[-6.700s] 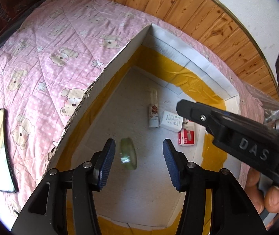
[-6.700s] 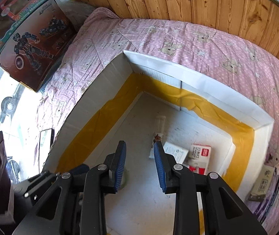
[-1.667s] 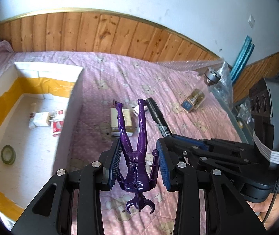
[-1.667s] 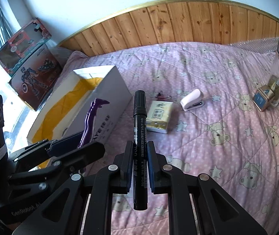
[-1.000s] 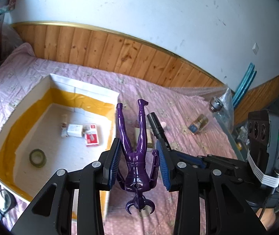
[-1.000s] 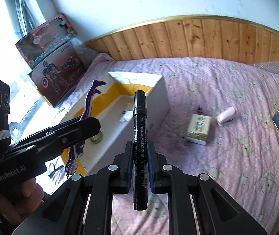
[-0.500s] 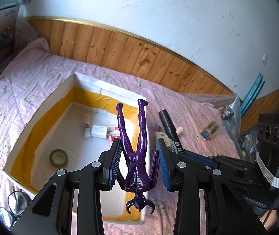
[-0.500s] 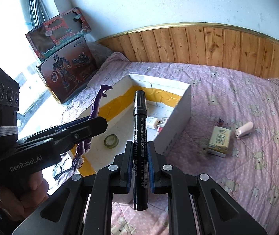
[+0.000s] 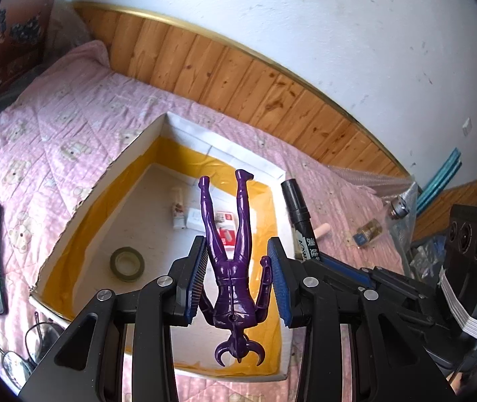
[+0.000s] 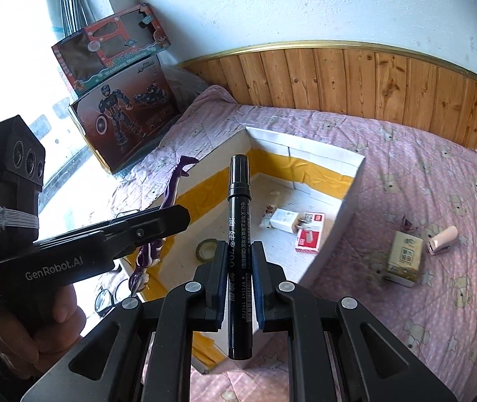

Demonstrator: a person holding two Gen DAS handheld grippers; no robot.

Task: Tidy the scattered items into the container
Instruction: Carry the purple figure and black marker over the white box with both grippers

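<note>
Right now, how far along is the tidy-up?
Done: tape roll and small packets lie in the white, yellow-lined box. In hand: left gripper holds purple figure, right gripper holds black marker. Left on the quilt: tissue pack, pink stapler.

Left black two-finger gripper point(image 9: 236, 281): jaws closed on a glossy purple plastic figurine point(image 9: 235, 268), its legs pointing past the fingertips. Right black two-finger gripper point(image 10: 239, 269): jaws clamped on an upright black marker pen point(image 10: 238, 251), mid-barrel, cap forward.
</note>
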